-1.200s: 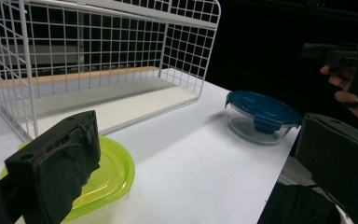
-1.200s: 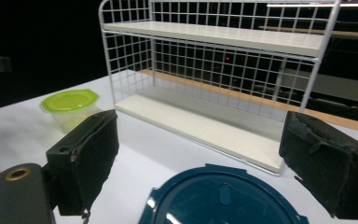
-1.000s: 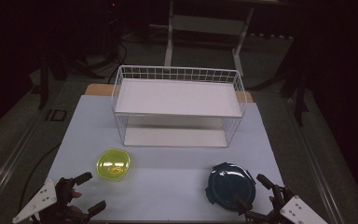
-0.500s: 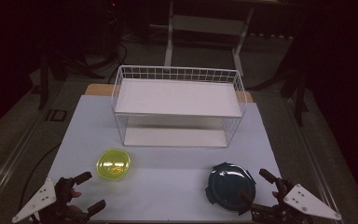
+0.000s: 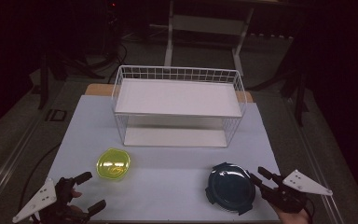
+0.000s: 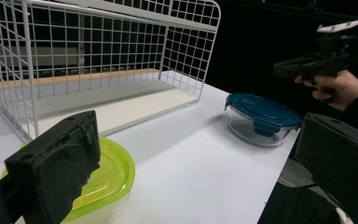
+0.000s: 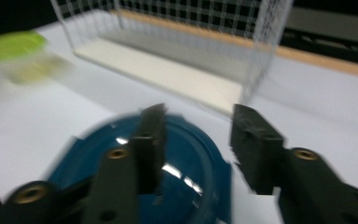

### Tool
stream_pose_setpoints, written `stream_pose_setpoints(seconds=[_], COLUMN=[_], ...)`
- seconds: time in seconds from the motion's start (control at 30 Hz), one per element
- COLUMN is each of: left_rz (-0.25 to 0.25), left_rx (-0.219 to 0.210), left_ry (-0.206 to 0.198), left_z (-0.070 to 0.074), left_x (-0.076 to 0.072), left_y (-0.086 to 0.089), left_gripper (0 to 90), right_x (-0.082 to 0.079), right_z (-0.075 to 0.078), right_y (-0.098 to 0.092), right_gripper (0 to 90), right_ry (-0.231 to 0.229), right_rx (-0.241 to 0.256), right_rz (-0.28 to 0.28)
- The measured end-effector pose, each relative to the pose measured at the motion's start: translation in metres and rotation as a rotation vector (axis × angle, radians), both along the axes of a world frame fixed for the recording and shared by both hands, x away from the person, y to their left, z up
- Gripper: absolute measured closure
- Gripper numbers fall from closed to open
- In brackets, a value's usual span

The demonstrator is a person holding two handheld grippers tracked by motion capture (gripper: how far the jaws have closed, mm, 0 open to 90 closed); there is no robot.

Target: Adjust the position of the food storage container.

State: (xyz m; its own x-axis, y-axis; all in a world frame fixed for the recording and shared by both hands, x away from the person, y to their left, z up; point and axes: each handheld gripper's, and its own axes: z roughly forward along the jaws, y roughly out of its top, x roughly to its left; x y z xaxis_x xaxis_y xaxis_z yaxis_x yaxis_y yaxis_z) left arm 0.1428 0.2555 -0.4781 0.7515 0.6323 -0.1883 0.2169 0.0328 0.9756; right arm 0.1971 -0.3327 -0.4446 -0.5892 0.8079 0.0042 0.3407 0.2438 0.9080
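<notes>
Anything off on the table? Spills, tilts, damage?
Nothing stands out. The blue container and green container sit flat on the table with lids on, and the wire rack stands square behind them. Both the left gripper and right gripper are open, holding nothing.

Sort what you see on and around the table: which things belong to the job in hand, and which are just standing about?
In the job:
blue-lidded tub, by the right gripper
green-lidded tub, by the left gripper
wire rack, probably

Standing about:
metal frame behind the table
</notes>
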Motion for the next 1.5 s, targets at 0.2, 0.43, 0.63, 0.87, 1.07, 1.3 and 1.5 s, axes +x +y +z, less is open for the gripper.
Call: stream_pose_setpoints(seconds=[0.2, 0.43, 0.63, 0.87, 1.07, 1.3, 1.5], left_rz=[-0.003, -0.005, -0.006, -0.006, -0.007, -0.010, -0.010], left_rx=[0.002, 0.006, 0.009, 0.009, 0.010, 0.012, 0.013], left_ry=[0.001, 0.002, 0.003, 0.004, 0.007, 0.009, 0.009], left_z=[0.000, -0.001, -0.001, -0.001, -0.001, -0.002, -0.002], left_x=[0.000, 0.001, 0.001, 0.001, 0.002, 0.002, 0.002], left_y=[-0.001, -0.001, -0.002, -0.002, -0.003, -0.005, -0.005], left_gripper=[0.0, 0.0, 0.0, 0.0, 0.0, 0.0, 0.0], right_x=[0.007, 0.003, -0.002, -0.003, -0.006, -0.012, -0.011], right_z=[-0.020, -0.038, -0.051, -0.052, -0.052, -0.051, -0.052], right_y=[-0.012, -0.024, -0.026, -0.026, -0.027, -0.023, -0.020], right_gripper=[79.2, 90.0, 90.0, 90.0, 90.0, 90.0, 90.0], right_ry=[0.053, 0.109, 0.166, 0.179, 0.190, 0.206, 0.218], right_rx=[-0.052, -0.066, -0.060, -0.062, -0.060, -0.053, -0.031], right_rz=[-0.033, -0.052, -0.036, -0.015, 0.004, 0.055, 0.086])
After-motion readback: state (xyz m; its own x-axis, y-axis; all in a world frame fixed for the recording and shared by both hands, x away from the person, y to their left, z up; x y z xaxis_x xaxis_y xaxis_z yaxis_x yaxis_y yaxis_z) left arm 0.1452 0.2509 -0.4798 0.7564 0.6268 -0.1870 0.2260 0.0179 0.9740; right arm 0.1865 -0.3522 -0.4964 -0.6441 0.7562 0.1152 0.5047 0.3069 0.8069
